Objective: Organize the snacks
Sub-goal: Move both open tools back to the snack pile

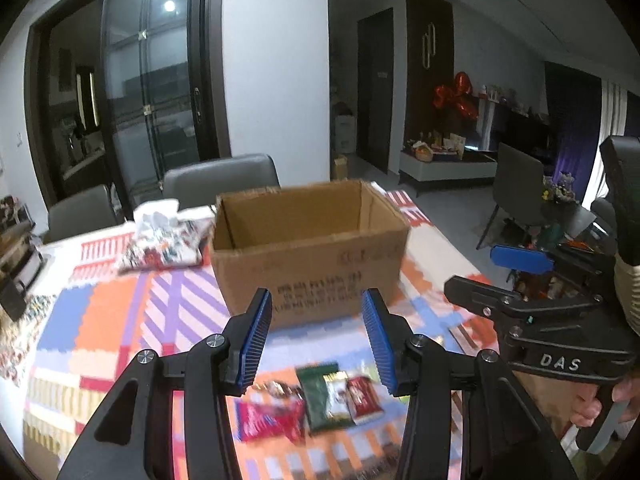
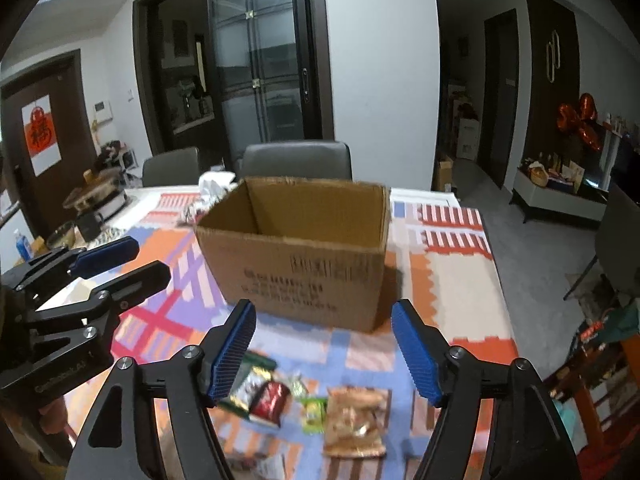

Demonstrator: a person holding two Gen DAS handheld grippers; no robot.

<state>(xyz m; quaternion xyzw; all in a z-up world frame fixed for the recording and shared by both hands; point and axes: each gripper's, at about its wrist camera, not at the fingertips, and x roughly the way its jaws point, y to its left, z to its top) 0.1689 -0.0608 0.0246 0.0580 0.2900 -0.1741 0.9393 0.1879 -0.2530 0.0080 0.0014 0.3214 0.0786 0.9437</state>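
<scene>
risk: blurred frames, packets bunched | left gripper [image 1: 317, 338] spread wide, empty | right gripper [image 2: 323, 350] same | snack packets [image 2: 312, 412] at 6 o'clock overlap → double-grab | cardboard box [image 2: 296, 264] at 12 light, may get shoved

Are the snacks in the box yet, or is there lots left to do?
Nothing looks packed yet: what shows of the open brown cardboard box inside is bare. Both the left tool and right tool are open and hold nothing. The small snack packets all lie on the colourful patterned tablecloth, waiting.
</scene>
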